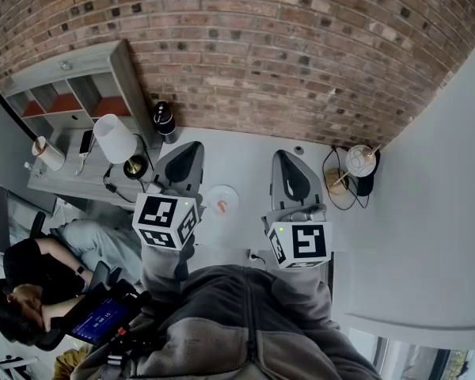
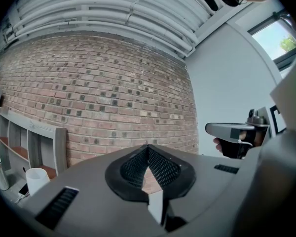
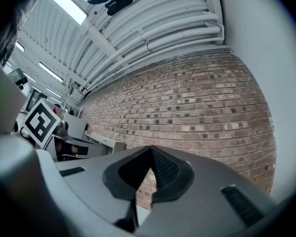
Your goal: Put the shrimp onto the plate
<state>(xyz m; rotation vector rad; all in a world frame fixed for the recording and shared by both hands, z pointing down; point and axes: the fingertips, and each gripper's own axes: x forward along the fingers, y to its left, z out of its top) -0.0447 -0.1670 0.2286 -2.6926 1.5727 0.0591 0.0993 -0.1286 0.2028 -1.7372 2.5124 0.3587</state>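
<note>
Nearest in the head view: the person's grey hoodie, w/ both arms reaching fwd. Each hand carries a gripper topped by a marker cube, left cube and right cube.

Left gripper: clenched. Its own view shows the jaws meeting at the tips w/ nothing between them. It points up at the brick wall, not at the table.

Right gripper: also clenched and holding nothing, jaws together at the tips, likewise aimed at the wall. The left gripper view catches it side-on at the right edge, w/ a hand around it.

Between the 2 grippers, on the white table, sits a small white plate. The pink shrimp already lies on it, approx. centre. Neither gripper touches the plate or the shrimp.

Further back on the left: a white lamp, a black bottle near the wall, and a grey shelf unit w/ a paper cup in front. On the right there's a cluster of round objects w/ a cable, too small to name.

Bottom left, apart from the table, a seated person is beside a lit screen.
</note>
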